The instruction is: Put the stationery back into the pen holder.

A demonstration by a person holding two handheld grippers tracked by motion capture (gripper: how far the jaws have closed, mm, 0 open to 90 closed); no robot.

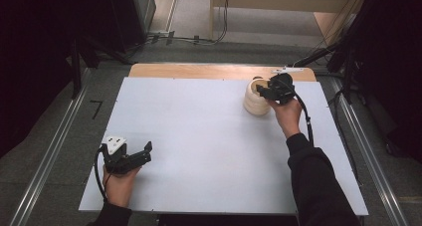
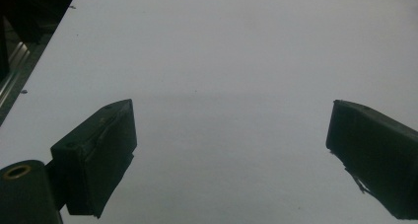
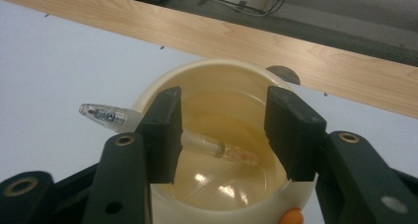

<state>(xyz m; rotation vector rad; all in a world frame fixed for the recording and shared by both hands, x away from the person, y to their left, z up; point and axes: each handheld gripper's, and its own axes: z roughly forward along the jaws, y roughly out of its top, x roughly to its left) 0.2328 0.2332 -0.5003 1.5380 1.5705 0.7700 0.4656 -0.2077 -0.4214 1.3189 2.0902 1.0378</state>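
Centrally in the right gripper view, a clear pen (image 3: 197, 141) lies slanted in the cream cup (image 3: 217, 194), between the right gripper's (image 3: 222, 135) parted jaws, unpinched; the left gripper (image 2: 231, 145) gapes empty.

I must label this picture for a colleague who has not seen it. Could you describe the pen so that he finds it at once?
Start at the white table and go to its far right part, near the wooden strip, where a cream cup stands. The pen lies slanted in this cup, between the open jaws of the right gripper. It is clear plastic, and its pointed end juts out over the rim.
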